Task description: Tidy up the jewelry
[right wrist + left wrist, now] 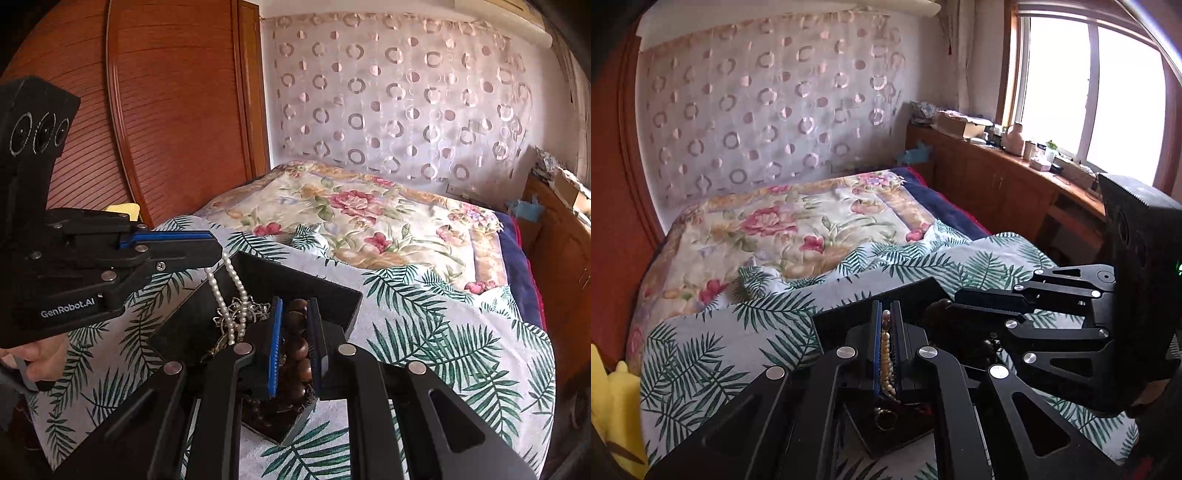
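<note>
A black jewelry box (325, 286) lies on the palm-leaf sheet. My left gripper (885, 306) is shut on a white pearl necklace (885, 350). In the right wrist view the left gripper (218, 251) hangs over the box's left corner, and the pearl necklace (221, 291) dangles from it into the box beside a silver filigree piece (255, 308). My right gripper (295, 301) is shut on a strand of brown wooden beads (295, 347) above the box's near side. In the left wrist view a ring (885, 419) lies in the box (849, 310), and the right gripper (955, 299) comes in from the right.
The box rests on a bed with a palm-leaf sheet (443, 332) and a floral quilt (775, 229) behind it. A wooden cabinet (997, 177) with clutter runs under the window on the right. A red-brown wardrobe (166, 110) stands on the left, near a yellow object (613, 398).
</note>
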`<action>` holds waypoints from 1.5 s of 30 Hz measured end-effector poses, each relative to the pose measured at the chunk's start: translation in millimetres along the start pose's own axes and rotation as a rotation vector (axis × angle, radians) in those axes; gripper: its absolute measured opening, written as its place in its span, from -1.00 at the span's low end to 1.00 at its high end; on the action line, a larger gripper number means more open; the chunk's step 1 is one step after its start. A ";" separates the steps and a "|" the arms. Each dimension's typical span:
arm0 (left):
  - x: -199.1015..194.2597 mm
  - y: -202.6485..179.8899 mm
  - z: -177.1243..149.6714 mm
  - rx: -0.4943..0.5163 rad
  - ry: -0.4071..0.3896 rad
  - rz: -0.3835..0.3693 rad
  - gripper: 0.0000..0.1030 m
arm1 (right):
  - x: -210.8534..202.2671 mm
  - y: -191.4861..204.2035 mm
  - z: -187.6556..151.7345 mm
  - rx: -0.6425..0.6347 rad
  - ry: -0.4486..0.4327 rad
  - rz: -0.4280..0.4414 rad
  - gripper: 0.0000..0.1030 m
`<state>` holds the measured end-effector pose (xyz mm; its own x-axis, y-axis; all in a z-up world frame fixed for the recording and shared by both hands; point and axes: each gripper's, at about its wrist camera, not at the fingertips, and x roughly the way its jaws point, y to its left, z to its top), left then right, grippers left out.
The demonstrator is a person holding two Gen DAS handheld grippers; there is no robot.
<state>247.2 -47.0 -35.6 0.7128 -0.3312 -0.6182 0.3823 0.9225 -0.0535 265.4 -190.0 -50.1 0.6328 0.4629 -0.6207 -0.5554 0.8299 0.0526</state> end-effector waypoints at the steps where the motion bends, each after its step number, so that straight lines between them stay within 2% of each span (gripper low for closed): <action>1: 0.9 1.2 -0.8 0.000 0.004 0.004 -0.93 | 0.2 -0.3 -0.5 0.002 0.002 -0.001 -0.70; 4: 1.4 3.0 -4.6 -0.001 0.009 0.011 -0.93 | 1.3 1.7 -1.6 0.002 0.009 0.006 -0.70; 6: -1.0 4.5 -7.6 -0.004 0.005 0.021 -0.85 | 2.2 2.3 -0.9 0.001 0.011 0.003 -0.70; 8: -4.9 4.8 -9.6 -0.009 0.000 0.024 -0.45 | 1.7 2.1 -1.3 -0.001 0.014 0.005 -0.70; 10: -9.8 4.7 -12.3 -0.007 -0.010 0.036 -0.18 | -1.4 4.0 -3.9 -0.004 0.011 0.002 -0.70; 13: -15.8 4.7 -18.2 -0.009 -0.007 0.049 -0.10 | -9.4 4.3 -10.1 0.007 0.010 0.005 -0.70; 17: -30.3 3.6 -30.3 -0.016 -0.026 0.070 0.41 | -26.3 9.9 -22.0 0.017 -0.004 0.007 -0.69; 20: -43.7 2.2 -42.5 -0.025 -0.037 0.087 0.70 | -44.0 17.2 -35.7 0.011 -0.015 0.022 -0.70; 22: -50.2 1.8 -49.9 -0.033 -0.039 0.081 0.83 | -53.2 24.5 -46.1 0.004 -0.016 0.026 -0.69; 27: -65.3 -1.3 -78.3 -0.061 -0.042 0.066 0.85 | -63.3 44.5 -77.5 -0.006 0.029 0.065 -0.70; 33: -74.5 4.3 -112.2 -0.103 -0.026 0.068 0.85 | -47.2 67.6 -107.8 -0.047 0.133 0.112 -0.70; 39: -81.6 13.8 -135.2 -0.140 0.002 0.075 0.85 | -40.2 85.7 -112.1 -0.068 0.176 0.186 -0.70; 45: -85.2 17.4 -147.2 -0.140 0.018 0.093 0.85 | -31.5 101.3 -114.7 -0.101 0.216 0.194 -0.70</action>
<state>106.6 26.5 -99.3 0.7302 -0.2407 -0.6395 0.2288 0.9680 -0.1031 127.3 -156.3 -114.8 0.3864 0.5238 -0.7591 -0.7125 0.6922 0.1149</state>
